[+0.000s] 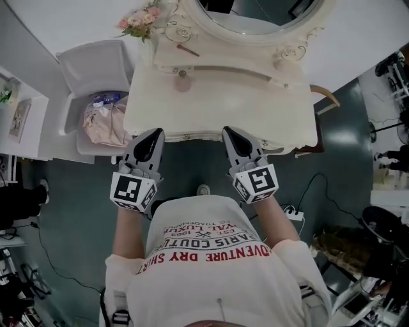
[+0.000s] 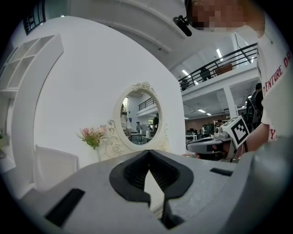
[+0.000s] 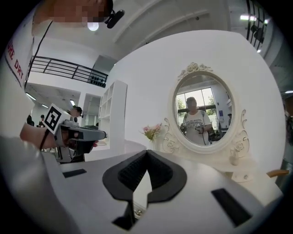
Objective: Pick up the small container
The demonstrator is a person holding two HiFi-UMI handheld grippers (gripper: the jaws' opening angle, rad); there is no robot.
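Observation:
A small pinkish round container (image 1: 183, 82) stands on the cream dressing table (image 1: 255, 108), toward its back left, below the oval mirror (image 1: 255, 19). Both grippers hang side by side at the table's front edge, well short of the container. My left gripper (image 1: 153, 134) is shut with nothing in it, and its jaws meet at the tip (image 2: 149, 154). My right gripper (image 1: 229, 131) is shut and empty too (image 3: 146, 153). A pale little bottle (image 3: 234, 157) stands by the mirror's right foot (image 1: 279, 62).
A thin reddish stick (image 1: 188, 50) lies on the mirror shelf, with pink flowers (image 1: 140, 20) at its left. A white chair (image 1: 96, 64) left of the table holds a pink bag (image 1: 105, 124). A wooden chair (image 1: 326, 97) stands at the right. Cables and a power strip (image 1: 294, 215) lie on the floor.

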